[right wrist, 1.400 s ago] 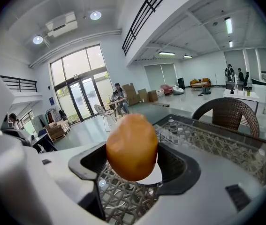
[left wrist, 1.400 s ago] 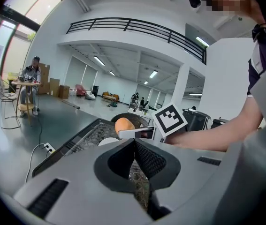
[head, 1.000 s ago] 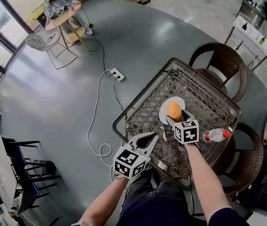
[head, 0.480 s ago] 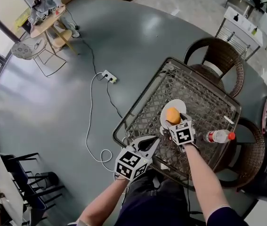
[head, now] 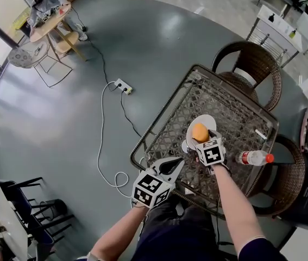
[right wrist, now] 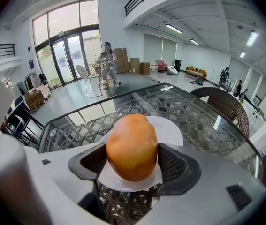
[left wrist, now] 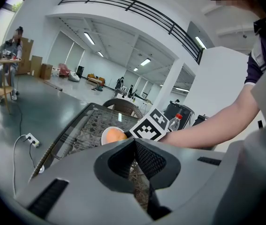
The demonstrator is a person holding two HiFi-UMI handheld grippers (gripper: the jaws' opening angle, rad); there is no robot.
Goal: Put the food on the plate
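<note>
- The food (right wrist: 132,146) is clamped between the jaws of the right gripper (head: 201,139) and is held directly over the plate (right wrist: 169,129), above its near part.
- Over the last second or so the gripper has been tipped down and lowered toward the plate, which now shows broadly beneath the food.
- Contact between food and plate cannot be told.
- The left gripper (left wrist: 134,153) is held well short of the plate, its jaws pressed together on nothing.
- Delivery is judged almost done; only setting down and release appear to be left.

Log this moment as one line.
right claw: shut on orange food, over white plate | left claw: shut, empty | food not yet released
</note>
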